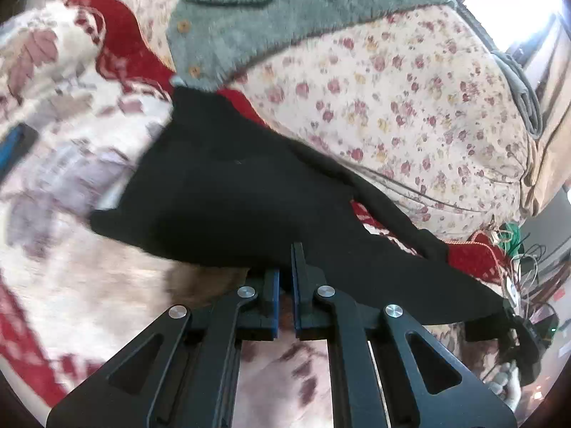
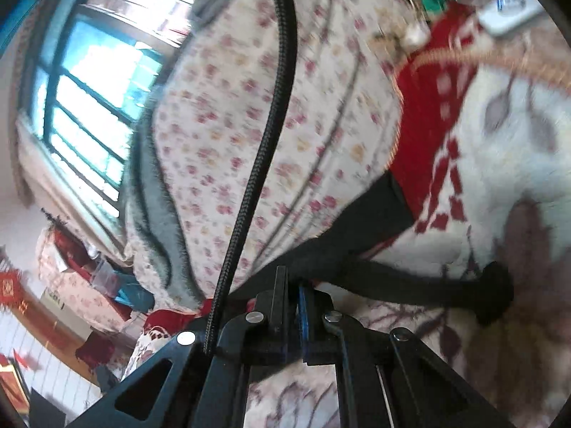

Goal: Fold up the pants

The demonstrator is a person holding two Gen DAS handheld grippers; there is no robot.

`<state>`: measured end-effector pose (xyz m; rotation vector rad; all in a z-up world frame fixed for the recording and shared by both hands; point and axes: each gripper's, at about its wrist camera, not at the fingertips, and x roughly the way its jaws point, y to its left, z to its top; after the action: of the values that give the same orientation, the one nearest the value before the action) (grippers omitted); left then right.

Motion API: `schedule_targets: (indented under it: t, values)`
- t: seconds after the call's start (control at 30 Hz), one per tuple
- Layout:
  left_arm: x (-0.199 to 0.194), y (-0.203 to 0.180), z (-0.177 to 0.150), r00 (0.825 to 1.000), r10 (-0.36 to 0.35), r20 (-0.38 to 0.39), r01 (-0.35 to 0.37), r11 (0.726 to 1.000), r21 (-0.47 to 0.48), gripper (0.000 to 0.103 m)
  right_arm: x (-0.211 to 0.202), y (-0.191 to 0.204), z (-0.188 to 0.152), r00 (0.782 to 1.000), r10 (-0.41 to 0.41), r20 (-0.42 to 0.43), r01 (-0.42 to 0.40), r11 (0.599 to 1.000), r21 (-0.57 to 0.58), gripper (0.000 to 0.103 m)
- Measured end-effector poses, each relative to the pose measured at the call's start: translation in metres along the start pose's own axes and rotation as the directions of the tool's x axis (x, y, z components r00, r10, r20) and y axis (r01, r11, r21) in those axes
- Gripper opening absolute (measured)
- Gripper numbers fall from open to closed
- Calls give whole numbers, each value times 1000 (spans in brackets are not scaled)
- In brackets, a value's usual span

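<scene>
The black pants (image 1: pixel 228 192) hang lifted over a white and red patterned blanket (image 1: pixel 60 164) on a bed. My left gripper (image 1: pixel 285 271) is shut on their near edge, the cloth pinched between the blue pads. From there the fabric stretches down to the right, where the other gripper (image 1: pixel 524 335) holds its far end. In the right wrist view my right gripper (image 2: pixel 292 285) is shut on a bunched edge of the pants (image 2: pixel 374 274), which trail off to the right in a dark strip over the blanket (image 2: pixel 517 164).
A floral quilt (image 1: pixel 410 100) lies bunched behind the pants, with a grey fleece garment (image 1: pixel 249 25) on it. A tangle of cables (image 1: pixel 524 260) sits at the right. A braided black cable (image 2: pixel 264 135) crosses the right wrist view, with a window (image 2: pixel 89 107) to its left.
</scene>
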<state>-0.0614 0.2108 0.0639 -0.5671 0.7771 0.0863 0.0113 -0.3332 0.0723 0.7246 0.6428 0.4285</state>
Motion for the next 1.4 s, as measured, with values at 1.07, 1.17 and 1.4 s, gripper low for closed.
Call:
schedule_targets:
  t: [1.07,1.17,1.4]
  values:
    - [40,44,1,996,-89,-7,81,933,-351,55,-15,-39,-73,983,-32,-179,62,984,166,50]
    - [57,45,6,995,-93,-30,76,930,-359,55,-13,-46,-72,986,-34,-161,68,976,208,51]
    - [58,41,7,997,-42,-72,21,962,-274,8,-12,-70,-65,997,4,-71,23,925,379,48]
